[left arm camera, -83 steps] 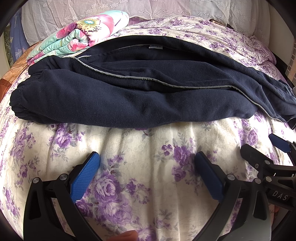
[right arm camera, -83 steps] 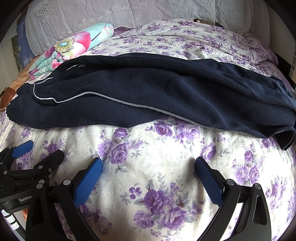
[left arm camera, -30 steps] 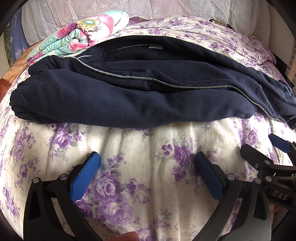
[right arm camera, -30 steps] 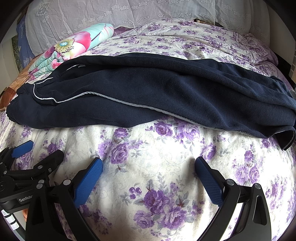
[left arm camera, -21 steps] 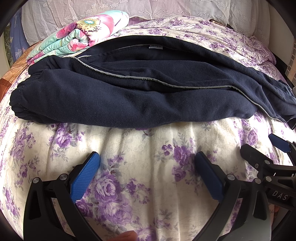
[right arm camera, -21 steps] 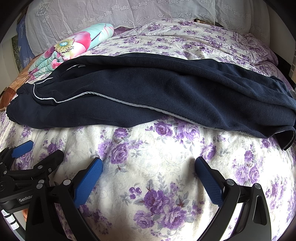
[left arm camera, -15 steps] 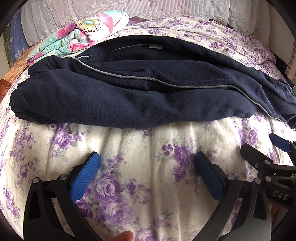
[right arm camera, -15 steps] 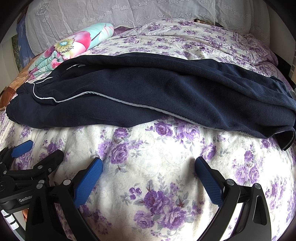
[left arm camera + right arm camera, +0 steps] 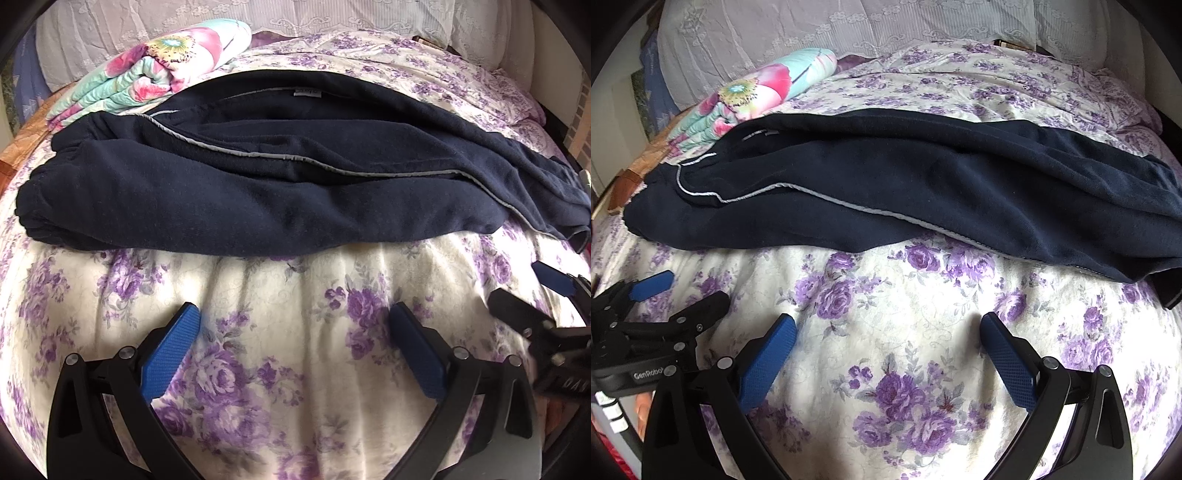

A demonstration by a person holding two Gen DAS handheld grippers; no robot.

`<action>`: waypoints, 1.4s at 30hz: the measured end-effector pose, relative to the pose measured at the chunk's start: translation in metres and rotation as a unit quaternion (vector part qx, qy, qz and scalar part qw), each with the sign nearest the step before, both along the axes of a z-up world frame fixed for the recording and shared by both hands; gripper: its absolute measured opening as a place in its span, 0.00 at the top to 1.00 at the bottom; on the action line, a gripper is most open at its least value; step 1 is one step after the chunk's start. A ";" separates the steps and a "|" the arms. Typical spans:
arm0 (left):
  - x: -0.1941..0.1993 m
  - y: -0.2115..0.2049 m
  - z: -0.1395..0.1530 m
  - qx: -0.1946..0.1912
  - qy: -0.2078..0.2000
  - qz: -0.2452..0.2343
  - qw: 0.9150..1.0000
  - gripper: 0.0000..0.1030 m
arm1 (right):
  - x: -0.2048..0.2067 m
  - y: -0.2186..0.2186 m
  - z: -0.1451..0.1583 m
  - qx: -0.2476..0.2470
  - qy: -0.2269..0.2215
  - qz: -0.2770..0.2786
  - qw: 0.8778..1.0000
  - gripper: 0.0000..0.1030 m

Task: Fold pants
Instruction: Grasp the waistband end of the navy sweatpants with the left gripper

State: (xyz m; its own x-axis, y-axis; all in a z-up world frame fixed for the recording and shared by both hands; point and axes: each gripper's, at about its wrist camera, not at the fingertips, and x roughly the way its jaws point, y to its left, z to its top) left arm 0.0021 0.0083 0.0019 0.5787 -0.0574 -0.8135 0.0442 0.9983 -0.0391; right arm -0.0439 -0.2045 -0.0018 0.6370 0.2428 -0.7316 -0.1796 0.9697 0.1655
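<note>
left wrist: pants (image 9: 258, 192) beyond parted left gripper (image 9: 293, 314).

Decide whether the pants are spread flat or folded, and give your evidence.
Folded once lengthwise, not across: the pants stretch along the bed, one leg over the other, a grey seam stripe along the overlap.

purple floral bedspread (image 9: 295, 288) | rolled floral quilt (image 9: 166, 70) (far left) | lace pillows (image 9: 849, 22)
</note>
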 end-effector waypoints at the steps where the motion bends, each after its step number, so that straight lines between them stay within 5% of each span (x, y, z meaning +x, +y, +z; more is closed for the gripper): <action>1: 0.002 0.003 0.000 -0.007 0.000 -0.008 1.000 0.04 | -0.001 -0.011 0.000 0.041 -0.004 0.002 0.999 0.03; 4: -0.001 0.008 0.000 -0.021 -0.007 -0.025 0.999 0.04 | -0.005 -0.048 -0.002 0.187 -0.015 0.012 0.982 0.03; 6: -0.002 0.001 -0.002 0.003 -0.006 -0.029 1.000 0.04 | -0.004 -0.066 -0.005 0.249 -0.012 0.024 0.968 0.03; 9: -0.004 -0.004 -0.002 0.024 -0.008 -0.030 0.999 0.04 | -0.009 -0.065 -0.001 0.238 -0.010 0.054 0.970 0.03; 13: -0.007 0.007 0.002 0.003 -0.001 -0.055 0.998 0.04 | -0.021 -0.065 0.003 0.232 -0.011 0.049 0.971 0.03; 20: -0.030 0.104 0.040 -0.021 -0.073 0.072 0.995 0.04 | -0.031 -0.099 -0.003 0.298 -0.014 0.034 0.954 0.03; 26: -0.002 0.179 0.036 -0.165 -0.030 0.144 0.975 0.04 | -0.031 -0.078 -0.004 0.221 -0.016 0.031 0.975 0.03; 31: 0.039 0.183 0.037 -0.174 -0.037 0.173 0.969 0.04 | -0.031 -0.084 -0.006 0.237 -0.017 0.030 0.971 0.03; 36: 0.060 0.174 0.022 -0.140 -0.009 0.152 0.978 0.04 | -0.029 -0.080 -0.006 0.224 -0.017 0.030 0.974 0.03; 42: 0.013 0.141 0.010 0.008 -0.004 0.100 0.995 0.04 | -0.029 -0.082 -0.005 0.229 -0.018 0.029 0.973 0.03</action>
